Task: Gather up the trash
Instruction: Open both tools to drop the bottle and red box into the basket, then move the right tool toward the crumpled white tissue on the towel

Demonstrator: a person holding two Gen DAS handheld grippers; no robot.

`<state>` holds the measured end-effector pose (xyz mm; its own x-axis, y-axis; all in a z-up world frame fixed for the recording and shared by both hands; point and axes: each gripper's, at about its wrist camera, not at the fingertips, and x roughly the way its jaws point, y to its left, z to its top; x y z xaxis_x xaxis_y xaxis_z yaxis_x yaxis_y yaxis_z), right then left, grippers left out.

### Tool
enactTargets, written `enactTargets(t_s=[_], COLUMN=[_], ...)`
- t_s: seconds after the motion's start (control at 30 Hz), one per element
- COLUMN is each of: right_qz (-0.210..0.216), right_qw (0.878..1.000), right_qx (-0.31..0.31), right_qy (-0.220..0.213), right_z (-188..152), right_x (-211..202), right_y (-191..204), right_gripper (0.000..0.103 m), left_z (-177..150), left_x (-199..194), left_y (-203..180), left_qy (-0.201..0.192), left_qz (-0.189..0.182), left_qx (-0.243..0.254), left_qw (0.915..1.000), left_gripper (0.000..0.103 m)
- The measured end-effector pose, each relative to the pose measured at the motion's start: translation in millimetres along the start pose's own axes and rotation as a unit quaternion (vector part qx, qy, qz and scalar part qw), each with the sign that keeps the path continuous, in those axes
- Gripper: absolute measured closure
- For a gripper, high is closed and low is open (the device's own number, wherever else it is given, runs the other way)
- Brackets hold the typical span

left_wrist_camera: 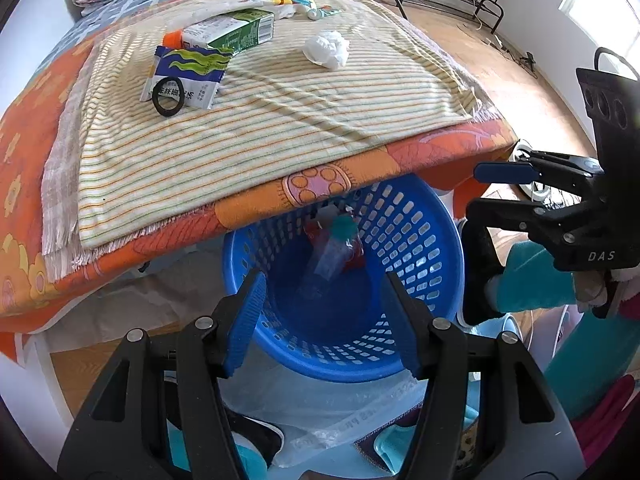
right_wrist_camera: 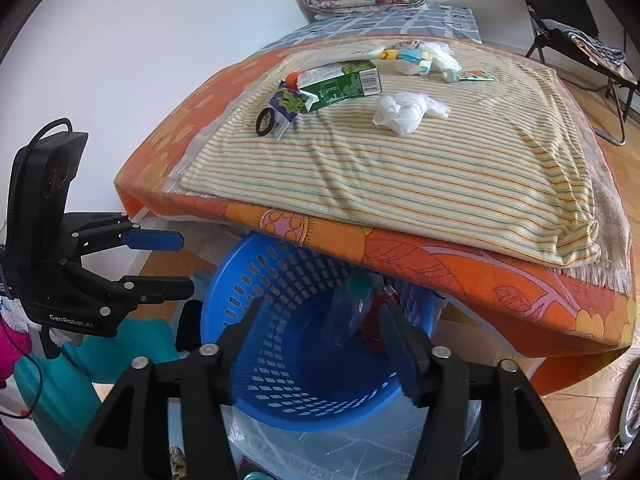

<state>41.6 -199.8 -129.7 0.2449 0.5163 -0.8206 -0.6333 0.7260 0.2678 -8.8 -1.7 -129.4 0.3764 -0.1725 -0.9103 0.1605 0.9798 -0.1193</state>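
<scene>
The bed [left_wrist_camera: 36, 184] carries an orange patterned sheet, and on it lies a striped cloth [left_wrist_camera: 280, 96]. The bed's near edge overhangs a blue perforated basket [left_wrist_camera: 424, 240] that stands on the floor, tilted toward both cameras.

On the striped cloth, in descending size:
- A green and white carton [left_wrist_camera: 232, 30] with an orange cap lies on its side near the far left.
- A crumpled white tissue [left_wrist_camera: 326, 50] lies apart, to the right of the carton.
- A blue and white wrapper [left_wrist_camera: 188, 76] lies just in front of the carton, touching it.
- A black ring [left_wrist_camera: 168, 98] rests on the near edge of that wrapper.
- Further small wrappers [left_wrist_camera: 296, 4] lie at the far edge of the cloth.

Inside the basket, a clear plastic bottle with a teal cap [left_wrist_camera: 338, 240] lies against a red wrapper [left_wrist_camera: 354, 254].

The left gripper [left_wrist_camera: 324, 320] hangs above the basket mouth. Its blue pads stand moderately apart and hold nothing; the bottle lies below and beyond the gap.

The right gripper [right_wrist_camera: 324, 344] points down into the same basket. Its jaws stand apart and empty; the bottle lies in the basket just ahead of the fingertips, not touching either pad.

All trash on the cloth lies well beyond both sets of jaws.
</scene>
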Motion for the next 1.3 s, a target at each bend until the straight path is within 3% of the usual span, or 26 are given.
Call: enactTargets(t_s=[0.63,1.03,1.3], right_qz=[-0.004,-0.005,-0.002], right_qw=[0.999,0.997,0.995], right_qx=[0.042,0.063,0.089], right_qy=[-0.029,-0.042,-0.045], right_z=[23,53,89], right_x=[-9,-8,0], right_y=[-14,-25,-41], right_gripper=[0.020,0.019,0.019], left_z=[32,71,97], left_x=[-10,-20,-4], left_y=[32,76,118], left_qy=[-0.059,-0.084,-0.075], left_qz=[0.038,0.053,0.060], left_qx=[-0.047,-0.102,-0.148], left_qw=[0.9964,0.9898,0.9844], left_gripper=[0.042,0.042,0.042])
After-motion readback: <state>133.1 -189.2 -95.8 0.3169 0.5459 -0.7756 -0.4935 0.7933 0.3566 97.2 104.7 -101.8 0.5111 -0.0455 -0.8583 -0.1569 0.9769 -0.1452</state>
